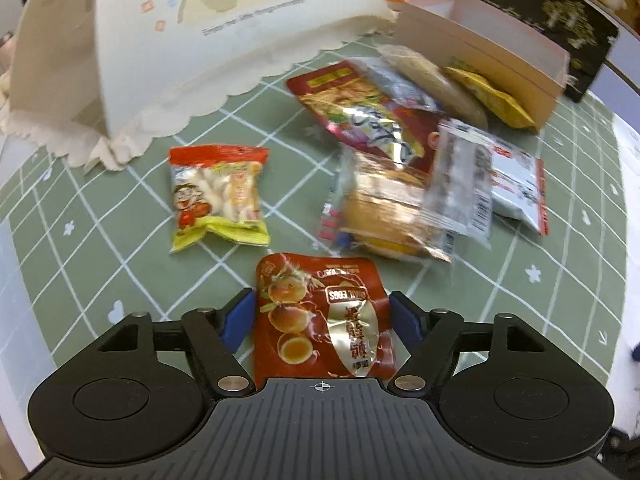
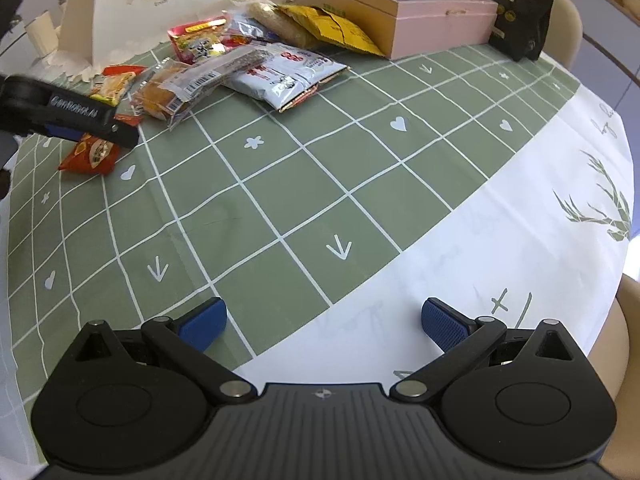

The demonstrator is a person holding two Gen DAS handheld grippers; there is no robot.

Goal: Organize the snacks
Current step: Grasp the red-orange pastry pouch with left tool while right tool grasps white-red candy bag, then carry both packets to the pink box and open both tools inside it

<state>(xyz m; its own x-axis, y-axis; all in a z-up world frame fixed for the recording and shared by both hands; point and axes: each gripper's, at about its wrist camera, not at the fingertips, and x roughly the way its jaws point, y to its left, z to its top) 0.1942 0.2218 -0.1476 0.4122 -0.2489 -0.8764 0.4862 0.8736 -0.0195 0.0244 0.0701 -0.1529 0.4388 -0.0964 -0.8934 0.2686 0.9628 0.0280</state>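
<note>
My left gripper (image 1: pixel 322 316) is shut on a red quail-egg packet (image 1: pixel 324 316), its blue pads pressing both sides. The same packet (image 2: pixel 92 156) shows in the right wrist view under the left gripper (image 2: pixel 94 130), just above the tablecloth. Ahead lie a rice-cracker bag (image 1: pixel 218 196), a cake packet (image 1: pixel 384 216), a red snack pouch (image 1: pixel 352 112) and a white sachet (image 1: pixel 516 188). An open pink box (image 1: pixel 492 56) stands behind them, also in the right wrist view (image 2: pixel 400 12). My right gripper (image 2: pixel 323 320) is open and empty over the cloth's front edge.
A cream mesh food cover (image 1: pixel 168 48) stands at the back left. A black patterned bag (image 2: pixel 516 4) sits right of the pink box. A yellow packet (image 2: pixel 332 28) leans against the box. The green checked tablecloth (image 2: pixel 304 168) spreads in front of the right gripper.
</note>
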